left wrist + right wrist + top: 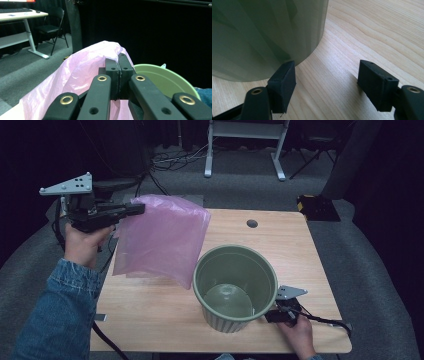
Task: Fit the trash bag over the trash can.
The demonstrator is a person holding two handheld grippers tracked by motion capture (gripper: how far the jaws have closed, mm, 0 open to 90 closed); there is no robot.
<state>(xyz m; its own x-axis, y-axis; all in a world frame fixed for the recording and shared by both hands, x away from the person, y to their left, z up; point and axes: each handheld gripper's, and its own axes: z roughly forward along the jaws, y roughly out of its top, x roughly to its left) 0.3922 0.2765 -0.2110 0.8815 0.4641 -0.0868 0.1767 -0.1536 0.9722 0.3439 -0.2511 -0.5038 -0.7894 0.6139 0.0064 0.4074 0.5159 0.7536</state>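
Holding the bag [162,240] by its top edge, the left gripper [135,209] has its jaws pinched on it, up and left of the bin [235,287]; the right gripper [280,315], jaws spread, rests on the table [150,315] beside the bin's base

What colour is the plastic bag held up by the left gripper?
Translucent pink. The plastic bag shows best in the high view, pinched by the left gripper beside the green bin.
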